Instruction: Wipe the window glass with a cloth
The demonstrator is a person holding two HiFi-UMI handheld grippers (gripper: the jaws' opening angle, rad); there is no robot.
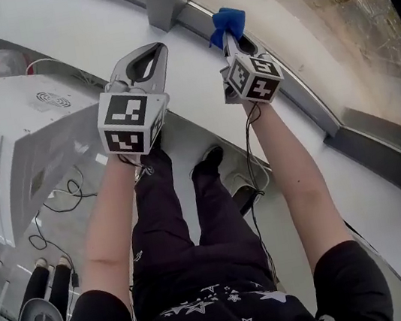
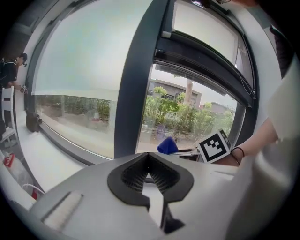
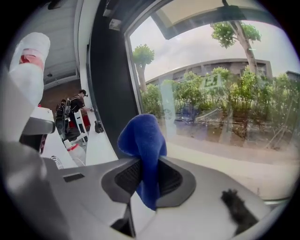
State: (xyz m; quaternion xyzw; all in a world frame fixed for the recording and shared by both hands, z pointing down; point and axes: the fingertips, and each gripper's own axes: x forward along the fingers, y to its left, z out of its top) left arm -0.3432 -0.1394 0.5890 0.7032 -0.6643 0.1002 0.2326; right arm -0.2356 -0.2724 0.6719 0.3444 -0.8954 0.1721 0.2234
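my right gripper [image 1: 228, 39] clamps the blue cloth [image 1: 229, 20] near the window glass [image 1: 340, 41]; left gripper [image 1: 159, 48] closed, empty. i'd press flat, sweep overlapping strokes.

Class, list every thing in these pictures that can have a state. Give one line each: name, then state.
left claw: shut, nothing between its jaws.
right claw: shut on the blue cloth.
blue cloth: bunched, pinched in the jaws, its top sticking out past them.
window glass: see-through; whether the cloth touches it cannot be told.
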